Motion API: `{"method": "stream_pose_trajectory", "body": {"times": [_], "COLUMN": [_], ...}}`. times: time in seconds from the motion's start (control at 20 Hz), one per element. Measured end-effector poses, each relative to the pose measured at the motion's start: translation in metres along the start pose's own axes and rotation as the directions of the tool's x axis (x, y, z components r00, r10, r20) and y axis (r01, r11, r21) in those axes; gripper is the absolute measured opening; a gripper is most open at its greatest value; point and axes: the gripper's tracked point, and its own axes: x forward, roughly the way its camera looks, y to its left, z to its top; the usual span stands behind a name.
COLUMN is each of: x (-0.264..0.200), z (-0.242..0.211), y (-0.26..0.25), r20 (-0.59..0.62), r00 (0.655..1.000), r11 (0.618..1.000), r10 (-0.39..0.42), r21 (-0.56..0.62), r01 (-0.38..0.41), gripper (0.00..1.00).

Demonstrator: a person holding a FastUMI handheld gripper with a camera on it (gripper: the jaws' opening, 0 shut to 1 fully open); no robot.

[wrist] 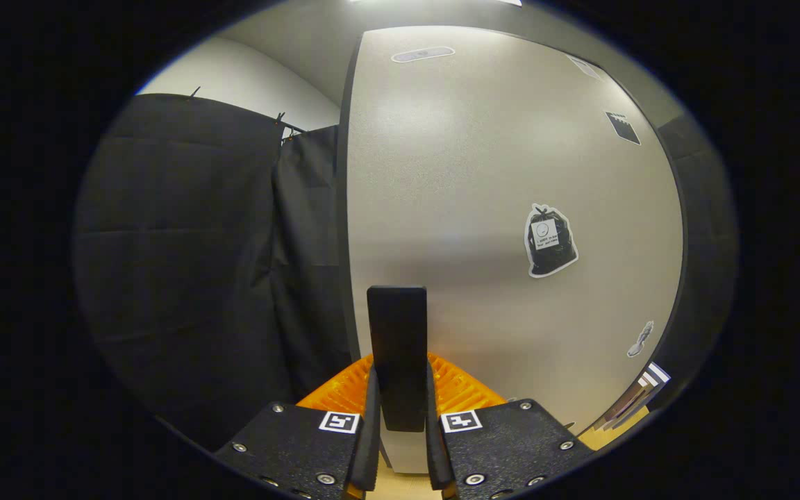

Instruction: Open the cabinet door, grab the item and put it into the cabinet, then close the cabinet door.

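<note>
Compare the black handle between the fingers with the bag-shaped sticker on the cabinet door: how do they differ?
The handle is a plain upright bar; the sticker has a bag outline with a white border. The handle stands out from the door; the sticker lies flat on it. The tool is shut on the handle; the sticker is untouched. Both are mostly black.
</note>
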Motion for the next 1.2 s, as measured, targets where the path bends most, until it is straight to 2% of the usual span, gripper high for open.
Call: {"method": "stream_pose_trajectory", "body": {"times": [0.35,1.2], "x": [-0.029,-0.042], "z": [0.004,0.000], "y": [0.005,-0.006], "r20": [-0.012,-0.035], "r00": [0.999,0.993], "r11": [0.999,0.993], "r10": [0.051,0.112], "r21": [0.020,0.042], "r01": [-0.051,-0.111], "gripper": [0.29,0.29]}}
